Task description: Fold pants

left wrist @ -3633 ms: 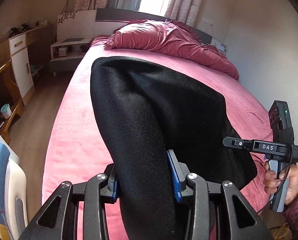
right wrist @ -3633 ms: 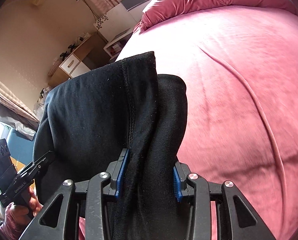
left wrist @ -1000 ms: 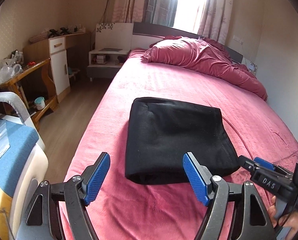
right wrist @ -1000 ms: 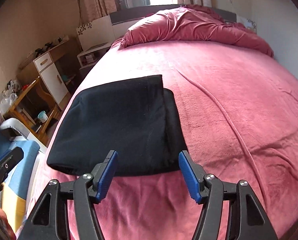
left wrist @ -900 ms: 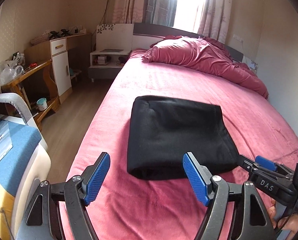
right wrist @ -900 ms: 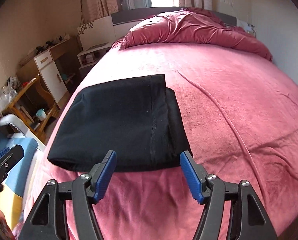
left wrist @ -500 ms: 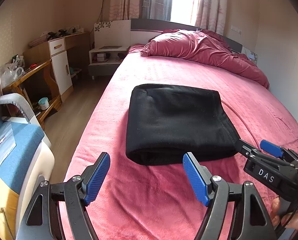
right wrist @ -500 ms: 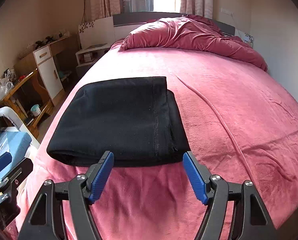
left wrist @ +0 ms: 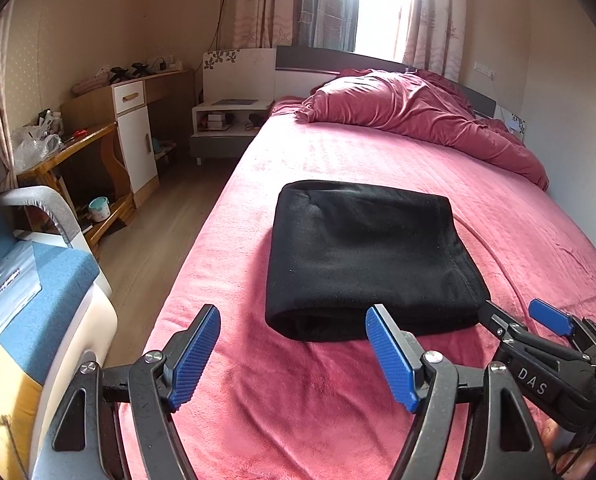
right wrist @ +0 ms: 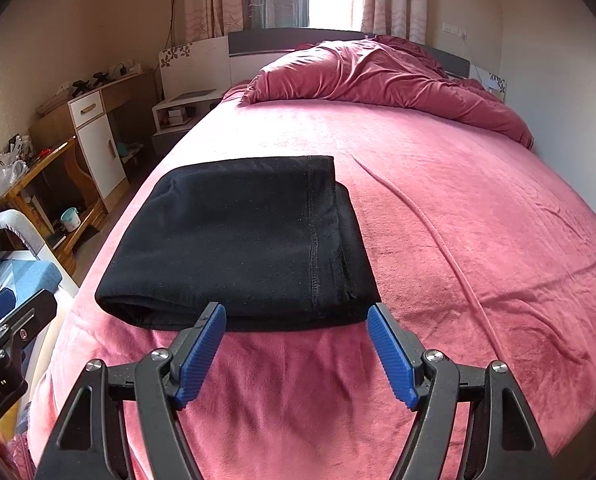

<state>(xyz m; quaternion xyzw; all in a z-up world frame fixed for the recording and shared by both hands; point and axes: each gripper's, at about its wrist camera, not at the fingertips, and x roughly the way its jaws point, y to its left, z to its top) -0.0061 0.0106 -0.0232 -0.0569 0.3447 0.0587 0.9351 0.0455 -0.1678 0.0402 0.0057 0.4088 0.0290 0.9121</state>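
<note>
The black pants (left wrist: 361, 256) lie folded in a flat rectangular stack on the pink bed (left wrist: 337, 400), near its left edge. My left gripper (left wrist: 292, 312) hovers just short of the stack's near edge, open, with nothing between its blue pads. In the right wrist view the same pants (right wrist: 238, 236) show a stitched hem along their right side. My right gripper (right wrist: 296, 309) is open too, just short of the stack's near right corner and not touching it. The right gripper (left wrist: 513, 312) also shows at the lower right of the left wrist view.
A crumpled dark pink duvet (left wrist: 409, 112) is heaped at the headboard. Left of the bed are a wooden floor (left wrist: 150, 240), a white nightstand (left wrist: 226, 124), a desk with a white cabinet (left wrist: 134, 128) and a blue chair (left wrist: 30, 280). A wall (right wrist: 569, 80) runs along the bed's right side.
Both grippers, earlier shut on the hanging pants, have let go, and the pants now lie folded on the bed. Over the last second both drew back slightly and the right jaws widened a little.
</note>
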